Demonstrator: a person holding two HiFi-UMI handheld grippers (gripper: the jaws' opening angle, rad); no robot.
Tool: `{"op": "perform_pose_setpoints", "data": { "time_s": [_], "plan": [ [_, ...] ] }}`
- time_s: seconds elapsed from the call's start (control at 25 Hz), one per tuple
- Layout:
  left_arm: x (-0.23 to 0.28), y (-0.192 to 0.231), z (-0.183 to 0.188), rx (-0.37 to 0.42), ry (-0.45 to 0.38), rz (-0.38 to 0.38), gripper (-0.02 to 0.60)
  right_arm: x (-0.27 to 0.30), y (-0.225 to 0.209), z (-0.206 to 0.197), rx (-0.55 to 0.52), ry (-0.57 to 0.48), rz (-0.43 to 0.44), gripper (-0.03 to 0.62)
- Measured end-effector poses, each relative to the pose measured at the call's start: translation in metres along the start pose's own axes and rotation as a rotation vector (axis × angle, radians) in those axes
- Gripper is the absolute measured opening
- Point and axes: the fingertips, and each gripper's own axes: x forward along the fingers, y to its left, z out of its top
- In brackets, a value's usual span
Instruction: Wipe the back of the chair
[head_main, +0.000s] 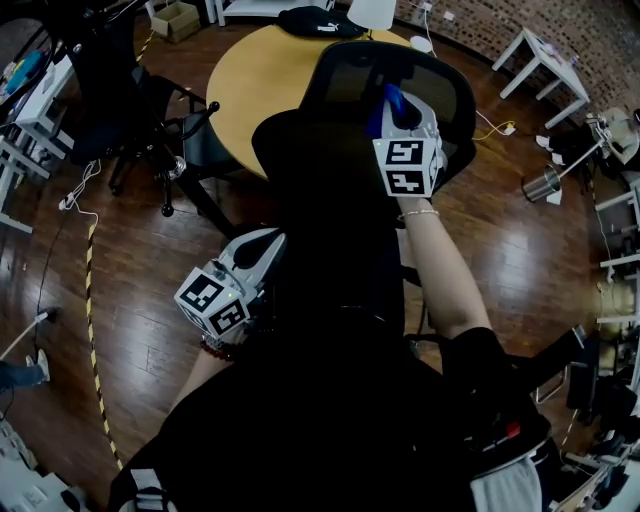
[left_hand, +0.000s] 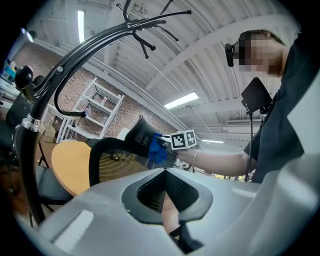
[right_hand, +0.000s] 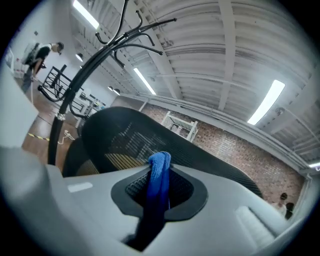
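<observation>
Wiping step judged in hand. Blue cloth (right_hand: 160, 161) was clamped in the closed right tool (right_hand: 159, 176), at the upper part of the mesh chair back (head_main: 350, 75). Left tool (left_hand: 165, 174) was seen closed, empty, low at near left. Next move: cloth to be drawn across the mesh with steady pressure.

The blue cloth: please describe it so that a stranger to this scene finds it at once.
A black mesh chair stands by the round yellow table. At its back, the right gripper pinches the blue cloth, the only blue thing nearby.
</observation>
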Motion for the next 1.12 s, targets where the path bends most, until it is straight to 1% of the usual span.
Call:
{"op": "perform_pose_setpoints", "data": {
  "time_s": [0.12, 0.2, 0.28, 0.4, 0.52, 0.64, 0.68, 0.76, 0.84, 0.92, 0.96, 1.04, 1.08, 1.12],
  "plan": [
    [0.0, -0.003, 0.004, 0.0, -0.011, -0.011, 0.006, 0.006, 0.041, 0.03, 0.035, -0.052, 0.13, 0.029],
    [-0.003, -0.005, 0.007, 0.003, -0.021, -0.014, 0.006, 0.005, 0.064, 0.048, 0.051, -0.08, 0.184, 0.029],
    [-0.008, -0.004, 0.007, 0.003, -0.025, -0.009, 0.006, 0.002, 0.081, 0.062, 0.068, -0.099, 0.207, 0.029],
    [-0.014, -0.002, 0.005, -0.005, -0.017, -0.012, 0.006, -0.001, 0.09, 0.07, 0.12, -0.11, 0.216, 0.028],
    [-0.015, -0.006, -0.001, -0.015, 0.007, -0.053, 0.006, -0.004, 0.094, 0.071, 0.152, -0.11, 0.228, 0.028],
    [-0.011, -0.009, -0.004, -0.003, 0.02, -0.091, 0.006, -0.003, 0.095, 0.072, 0.167, -0.115, 0.243, 0.028],
    [-0.007, -0.009, -0.004, -0.002, 0.02, -0.1, 0.006, -0.004, 0.096, 0.072, 0.167, -0.126, 0.259, 0.029],
    [0.0, -0.012, -0.001, 0.003, 0.018, -0.119, 0.006, -0.015, 0.101, 0.072, 0.164, -0.157, 0.319, 0.031],
    [0.008, -0.018, 0.002, 0.028, 0.024, -0.144, 0.006, -0.035, 0.102, 0.062, 0.182, -0.175, 0.365, 0.034],
    [0.017, -0.024, 0.002, 0.086, 0.036, -0.165, 0.006, -0.054, 0.089, 0.038, 0.2, -0.16, 0.344, 0.034],
    [0.02, -0.026, 0.002, 0.137, 0.041, -0.171, 0.006, -0.063, 0.078, 0.023, 0.207, -0.143, 0.313, 0.034],
    [0.027, -0.033, -0.001, 0.265, 0.046, -0.191, 0.006, -0.078, 0.046, -0.01, 0.229, -0.096, 0.227, 0.034],
    [0.03, -0.038, -0.002, 0.306, 0.045, -0.207, 0.006, -0.084, 0.028, -0.027, 0.241, -0.068, 0.177, 0.034],
    [0.032, -0.041, -0.003, 0.318, 0.04, -0.22, 0.006, -0.089, 0.008, -0.043, 0.248, -0.038, 0.127, 0.034]
  ]
}}
